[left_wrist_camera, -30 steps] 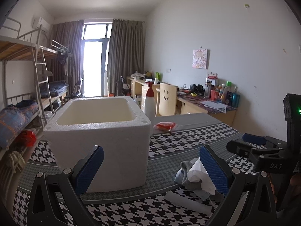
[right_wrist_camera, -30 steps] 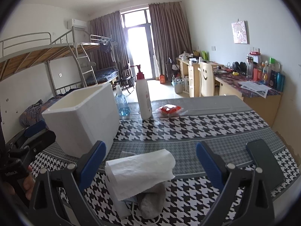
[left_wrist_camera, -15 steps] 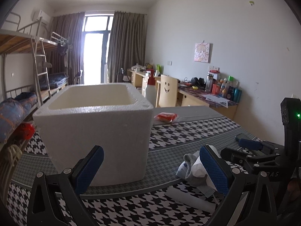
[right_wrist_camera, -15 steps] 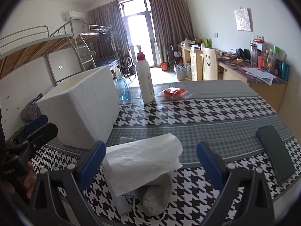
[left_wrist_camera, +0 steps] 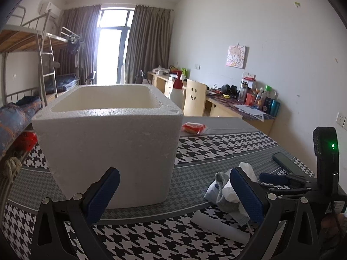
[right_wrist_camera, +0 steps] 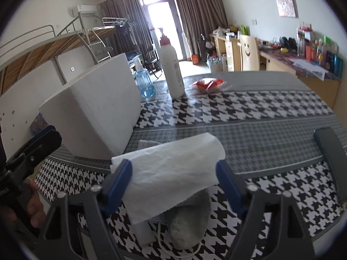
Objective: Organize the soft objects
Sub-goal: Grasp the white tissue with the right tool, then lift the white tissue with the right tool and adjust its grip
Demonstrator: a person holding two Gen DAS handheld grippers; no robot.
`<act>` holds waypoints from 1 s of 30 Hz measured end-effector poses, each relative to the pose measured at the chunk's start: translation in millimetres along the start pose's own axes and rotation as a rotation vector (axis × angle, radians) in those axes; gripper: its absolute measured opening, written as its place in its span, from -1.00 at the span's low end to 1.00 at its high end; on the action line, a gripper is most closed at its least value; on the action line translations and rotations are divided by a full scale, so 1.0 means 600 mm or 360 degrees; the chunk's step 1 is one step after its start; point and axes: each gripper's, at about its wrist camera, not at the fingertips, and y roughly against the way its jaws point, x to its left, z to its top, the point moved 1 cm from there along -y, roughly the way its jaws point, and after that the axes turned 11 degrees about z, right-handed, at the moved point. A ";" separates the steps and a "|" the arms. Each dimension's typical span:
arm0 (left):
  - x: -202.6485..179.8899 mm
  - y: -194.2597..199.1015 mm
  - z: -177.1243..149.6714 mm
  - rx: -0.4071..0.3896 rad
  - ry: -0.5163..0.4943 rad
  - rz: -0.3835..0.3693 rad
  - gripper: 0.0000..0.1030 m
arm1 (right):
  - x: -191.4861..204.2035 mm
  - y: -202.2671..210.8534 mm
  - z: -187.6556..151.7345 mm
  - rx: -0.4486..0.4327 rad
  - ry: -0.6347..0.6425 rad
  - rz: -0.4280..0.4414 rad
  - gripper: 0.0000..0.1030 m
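Your right gripper (right_wrist_camera: 173, 184) hangs low over the pile of soft things, jaws spread wide, its blue pads (right_wrist_camera: 118, 184) flanking the white paper towel (right_wrist_camera: 171, 169) without clearly pinching it; whether they touch it cannot be told. The towel drapes over a grey sock (right_wrist_camera: 190, 223), with a pale blue mask (right_wrist_camera: 161, 217) and its cord peeking out beneath, all lying on the houndstooth tablecloth (right_wrist_camera: 249, 108).

Your left gripper (left_wrist_camera: 173, 195) is held near the table edge, jaws open and holding nothing. Directly ahead of it the white foam box (left_wrist_camera: 108, 147) fills the view, top open, inside walls bare as far as they show. The pile (left_wrist_camera: 225, 192) lies just right of the box, partly hidden behind your left gripper's right pad (left_wrist_camera: 245, 195).

A dark phone (right_wrist_camera: 331, 158) lies flat on the cloth to the right of the pile, close by your right finger. Beyond the box stand a white pump bottle (right_wrist_camera: 171, 69) with a red top and a blue spray bottle (right_wrist_camera: 143, 80), the latter just beside the box's far corner. A red snack packet (right_wrist_camera: 208, 84) lies near the table's far edge. Behind the table are a smiley-face chair (left_wrist_camera: 195, 97), a cluttered desk (left_wrist_camera: 238, 106) and a bunk bed (left_wrist_camera: 28, 49).
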 end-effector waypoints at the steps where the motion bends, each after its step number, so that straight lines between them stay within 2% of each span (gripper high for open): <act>1: 0.000 -0.002 -0.001 0.0009 0.0007 -0.0003 0.98 | -0.001 -0.003 0.000 0.0019 -0.0006 0.0003 0.34; 5: 0.000 -0.005 -0.003 0.0024 0.0004 -0.0001 0.98 | -0.001 -0.011 -0.006 0.0085 -0.0023 0.0048 -0.25; 11: -0.001 -0.004 -0.003 0.0025 0.0000 0.0002 0.98 | -0.007 -0.015 -0.009 0.0116 -0.0044 0.0053 -0.75; 18: 0.000 -0.005 -0.005 0.0039 0.0000 0.0008 0.98 | -0.003 0.005 -0.001 0.0062 -0.0028 0.0059 -0.90; 30: -0.010 -0.006 -0.012 0.0065 -0.0026 -0.0012 0.98 | -0.022 0.074 0.007 -0.0083 -0.0047 -0.0062 -0.91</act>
